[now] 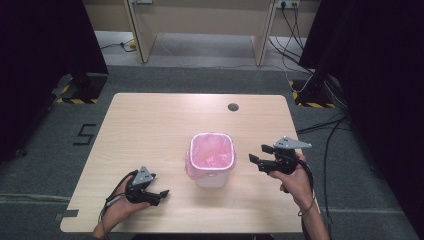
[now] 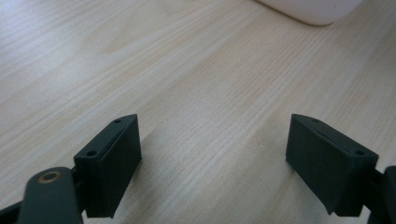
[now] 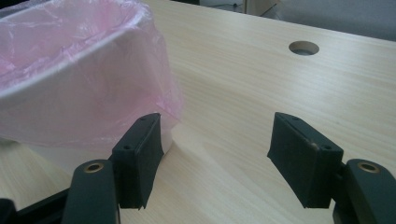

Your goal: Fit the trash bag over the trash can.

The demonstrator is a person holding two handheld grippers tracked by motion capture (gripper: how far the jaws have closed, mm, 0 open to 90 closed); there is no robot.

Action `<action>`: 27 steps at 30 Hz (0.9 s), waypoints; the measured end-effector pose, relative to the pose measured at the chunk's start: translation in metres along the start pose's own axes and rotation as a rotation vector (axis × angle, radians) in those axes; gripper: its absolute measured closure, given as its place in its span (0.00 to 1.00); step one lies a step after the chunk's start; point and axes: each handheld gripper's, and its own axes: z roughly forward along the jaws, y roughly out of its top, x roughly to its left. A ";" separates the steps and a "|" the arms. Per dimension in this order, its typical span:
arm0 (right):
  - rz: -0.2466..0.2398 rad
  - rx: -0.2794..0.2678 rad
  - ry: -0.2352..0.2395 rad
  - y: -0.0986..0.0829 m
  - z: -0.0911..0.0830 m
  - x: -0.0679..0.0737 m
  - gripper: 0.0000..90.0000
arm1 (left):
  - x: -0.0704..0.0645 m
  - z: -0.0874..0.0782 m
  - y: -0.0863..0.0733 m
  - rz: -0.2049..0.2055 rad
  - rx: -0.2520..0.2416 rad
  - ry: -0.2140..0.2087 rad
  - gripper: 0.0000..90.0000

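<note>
Two grippers flanked the small white plastic bin (image 1: 212,159) lined with thin pink film (image 3: 70,70), mid-counter: left gripper (image 1: 159,195) and right gripper (image 1: 259,154), jaws apart, empty. It looked light; the slippery liner likely tears, so grasp the stiff rim.

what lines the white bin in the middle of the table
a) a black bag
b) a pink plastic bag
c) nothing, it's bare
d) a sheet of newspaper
b: a thin pink bag sits inside the bin and folds over its rim, and the right gripper view shows it draped down the bin's outer wall.
</note>
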 end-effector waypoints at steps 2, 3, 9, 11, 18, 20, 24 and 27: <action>0.003 -0.001 0.000 -0.005 0.001 -0.001 0.36 | 0.000 0.000 0.000 0.000 0.000 0.000 0.19; 0.003 -0.001 0.000 -0.005 0.001 -0.001 0.36 | 0.000 0.000 0.000 0.000 0.000 0.000 0.19; 0.025 0.007 -0.006 -0.019 0.001 -0.004 0.34 | 0.000 0.000 0.000 0.001 0.001 -0.001 0.19; 0.034 0.016 -0.015 -0.025 0.003 -0.005 0.33 | 0.000 0.000 0.000 0.001 0.004 0.000 0.18; 0.046 0.026 -0.020 -0.038 0.004 -0.001 0.27 | 0.000 0.000 0.000 0.000 0.004 -0.001 0.18; 0.047 0.037 -0.021 -0.043 0.005 -0.001 0.26 | 0.000 0.000 0.001 0.000 0.005 -0.001 0.18; 0.041 0.065 -0.016 -0.052 0.006 -0.001 0.26 | 0.000 0.001 0.001 -0.001 0.005 -0.002 0.18; 0.048 0.088 -0.011 -0.060 0.006 0.000 0.26 | 0.000 0.001 0.001 0.000 0.005 -0.001 0.17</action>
